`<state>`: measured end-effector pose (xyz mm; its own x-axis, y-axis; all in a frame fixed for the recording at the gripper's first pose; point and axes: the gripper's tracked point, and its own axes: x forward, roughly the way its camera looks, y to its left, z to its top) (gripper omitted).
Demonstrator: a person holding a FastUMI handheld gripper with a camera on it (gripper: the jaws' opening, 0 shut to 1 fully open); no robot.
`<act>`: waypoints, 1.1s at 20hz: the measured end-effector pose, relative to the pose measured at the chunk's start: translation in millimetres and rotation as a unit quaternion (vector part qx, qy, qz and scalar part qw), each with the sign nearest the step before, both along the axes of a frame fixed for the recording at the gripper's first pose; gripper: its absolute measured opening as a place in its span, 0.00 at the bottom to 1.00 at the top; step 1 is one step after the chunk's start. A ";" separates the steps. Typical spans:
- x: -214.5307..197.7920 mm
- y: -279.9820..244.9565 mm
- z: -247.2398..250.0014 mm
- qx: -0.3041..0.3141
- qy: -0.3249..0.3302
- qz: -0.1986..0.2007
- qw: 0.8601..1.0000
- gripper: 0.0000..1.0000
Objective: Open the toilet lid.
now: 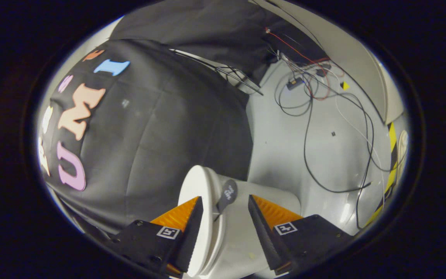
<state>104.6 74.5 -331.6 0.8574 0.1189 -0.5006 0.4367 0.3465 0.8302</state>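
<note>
At the left of the picture hangs the black cloth wall (149,128) of the booth, and it fills the space beyond my left finger. In the lower middle I see the hand-held gripper (225,232) with its two fingers (186,228) spread apart and not pinching anything.

The toilet lid (198,193) stands edge-on between the fingers. Its white rim is just beside the inner face of the left finger, maybe touching it, though I cannot tell for sure. The right finger is apart from the lid. A dark round tag (227,193) sits on the lid's right face, in the gap between the fingers. Below it and to the right is the white toilet body (242,240).

I judge that the step in hand is to swing the lid fully back. To do this well I would push with one finger flat on the lid near its free edge, far from the hinge. I would follow the arc of the lid and not press straight. I would not squeeze, because a clamped lid twists the wrist. I would go slowly at the end, so the lid does not bang.

The whole view is rolled strongly, so I think the hand holds the gripper turned on its side, low and close to the toilet.

To the right, the grey floor (281,147) carries loose cables (308,128), and at the far right there is a yellow-black striped tape (391,155).
</note>
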 end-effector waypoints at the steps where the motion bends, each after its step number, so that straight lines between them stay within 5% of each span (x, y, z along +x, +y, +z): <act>1: 7.6 1.4 -7.5 0.016 0.004 0.002 1.000 0.74; 6: 38.0 9.4 -10.6 0.075 -0.015 0.028 0.997 0.61; 8: 46.7 16.6 -2.6 0.076 -0.027 0.047 0.996 0.49; 10: 47.8 20.8 -5.2 0.061 -0.013 0.075 0.995 0.25; 13: 42.7 18.3 4.9 0.059 -0.025 0.091 0.994 0.12; 22: 43.8 38.4 78.6 -0.014 -0.105 0.124 0.987 0.10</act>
<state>148.4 112.9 -253.0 0.8890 0.3266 -0.3209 0.1553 0.4442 0.8824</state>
